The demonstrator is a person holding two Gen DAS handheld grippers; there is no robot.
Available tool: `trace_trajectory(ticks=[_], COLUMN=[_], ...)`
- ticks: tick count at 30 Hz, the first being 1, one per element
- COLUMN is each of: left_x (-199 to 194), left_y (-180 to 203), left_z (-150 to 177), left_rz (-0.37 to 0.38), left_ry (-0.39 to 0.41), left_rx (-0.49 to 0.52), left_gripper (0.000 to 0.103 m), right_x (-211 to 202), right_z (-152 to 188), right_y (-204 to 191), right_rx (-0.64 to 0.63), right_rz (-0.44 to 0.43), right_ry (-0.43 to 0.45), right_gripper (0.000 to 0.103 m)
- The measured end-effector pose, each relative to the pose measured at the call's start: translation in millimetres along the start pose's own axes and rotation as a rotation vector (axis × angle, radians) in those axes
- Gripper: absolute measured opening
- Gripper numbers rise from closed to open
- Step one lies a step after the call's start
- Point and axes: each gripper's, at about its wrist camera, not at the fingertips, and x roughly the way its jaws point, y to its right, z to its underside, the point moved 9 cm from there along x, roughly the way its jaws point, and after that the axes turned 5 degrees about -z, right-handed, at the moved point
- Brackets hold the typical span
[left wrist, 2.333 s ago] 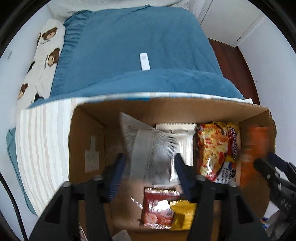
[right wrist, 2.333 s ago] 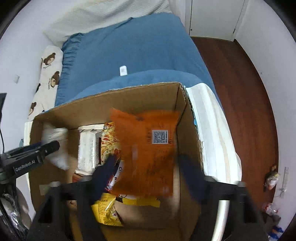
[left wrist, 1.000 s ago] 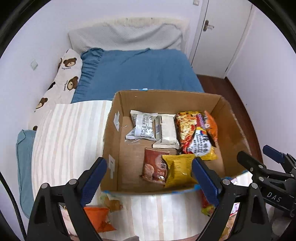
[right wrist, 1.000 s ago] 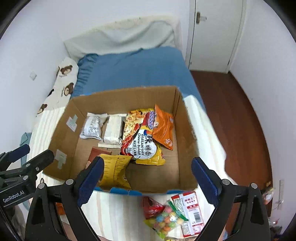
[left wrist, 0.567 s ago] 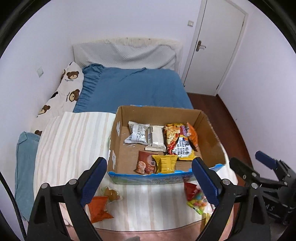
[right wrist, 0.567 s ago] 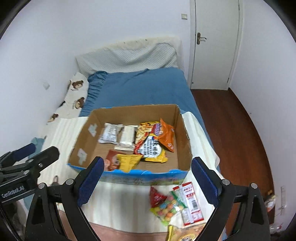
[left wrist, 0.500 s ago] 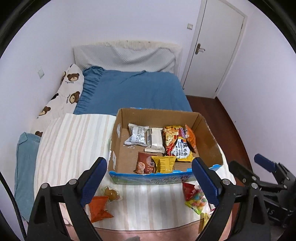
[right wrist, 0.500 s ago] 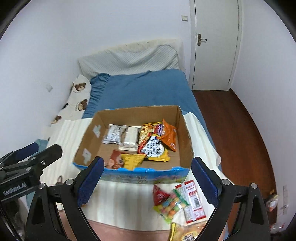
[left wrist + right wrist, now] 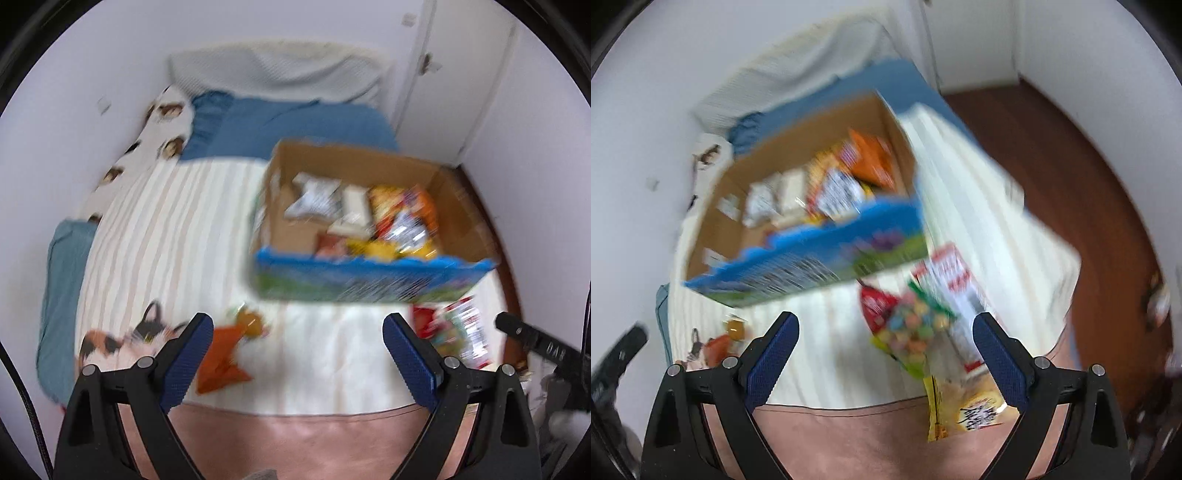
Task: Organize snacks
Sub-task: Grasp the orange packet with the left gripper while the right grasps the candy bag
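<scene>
Both grippers hang spread wide with nothing between their blue pads: the left gripper [image 9: 298, 347] over the striped blanket [image 9: 155, 236], the right gripper [image 9: 884, 345] above loose packets. Farther off, the cardboard box [image 9: 369, 162] sits on the bed, already holding silver, yellow and orange snack bags; its near wall is printed blue and green, the lettering too blurred to read. Just right of the box lie a red-and-white packet [image 9: 955, 277], a bag of coloured candies [image 9: 912, 332] and a yellow bag [image 9: 967, 410] with unreadable script. Near left lies an orange packet [image 9: 219, 360].
</scene>
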Motion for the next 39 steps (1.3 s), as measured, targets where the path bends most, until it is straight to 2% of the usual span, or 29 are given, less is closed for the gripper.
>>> trace_trajectory(ticks=[3, 5, 7, 8, 10, 12, 16, 18, 20, 23, 25, 28, 30, 32, 33, 37, 39], left_x=[35, 57, 70, 79, 88, 96, 111, 118, 122, 133, 140, 155, 168, 178, 180, 167, 151], left_y=[-24, -42, -58, -68, -85, -104, -122, -122, -121, -117, -115, -107, -104, -102, -100, -79, -57], left_z=[25, 42, 53, 61, 70, 81, 98, 103, 105, 106, 103, 96, 94, 91, 92, 111, 136], left_rz=[-0.076, -0.123, -0.161, -0.184, -0.213, -0.248, -0.263, -0.244, -0.208, -0.067, -0.006, 0.04, 0.045, 0.037, 0.03, 0.039, 0.071], left_ry=[-0.074, -0.125, -0.147, -0.165, -0.184, -0.197, -0.243, -0.265, -0.296, -0.38, -0.41, -0.45, -0.469, -0.456, -0.458, -0.462, -0.483], left_rx=[-0.019, -0.024, -0.022, -0.014, -0.004, 0.022, 0.106, 0.16, 0.152, 0.0, -0.081, -0.132, -0.148, -0.151, -0.14, -0.063, -0.016], left_gripper=[0.094, 0.094, 0.094, 0.094, 0.094, 0.094, 0.094, 0.094, 0.094, 0.094, 0.094, 0.094, 0.094, 0.073, 0.048, 0.046, 0.046], right_x=[54, 84, 109, 118, 123, 123, 118, 117, 116, 116, 116, 116, 118, 124, 125, 139, 138], right_z=[17, 25, 31, 33, 35, 42, 70, 85, 98, 114, 121, 131, 134, 135, 138, 132, 148], right_y=[24, 35, 44, 46, 44, 34, 18, 10, 2, -9, -12, -23, -27, -36, -35, -52, -58], right_rx=[0.115, 0.156, 0.168, 0.165, 0.124, 0.072, -0.011, -0.05, -0.085, -0.133, -0.155, -0.183, -0.19, -0.197, -0.198, -0.213, -0.248], right_rz=[-0.008, 0.022, 0.07, 0.093, 0.13, 0.115, 0.089, 0.078, 0.069, 0.067, 0.068, 0.074, 0.08, 0.084, 0.083, 0.034, 0.007], right_ry=[-0.087, -0.117, -0.138, -0.143, -0.121, -0.126, -0.169, -0.195, -0.209, -0.226, -0.235, -0.248, -0.252, -0.258, -0.263, -0.314, -0.359], right_gripper=[0.094, 0.088, 0.078, 0.077, 0.071, 0.06, 0.058, 0.058, 0.058, 0.058, 0.058, 0.058, 0.058, 0.058, 0.058, 0.058, 0.058])
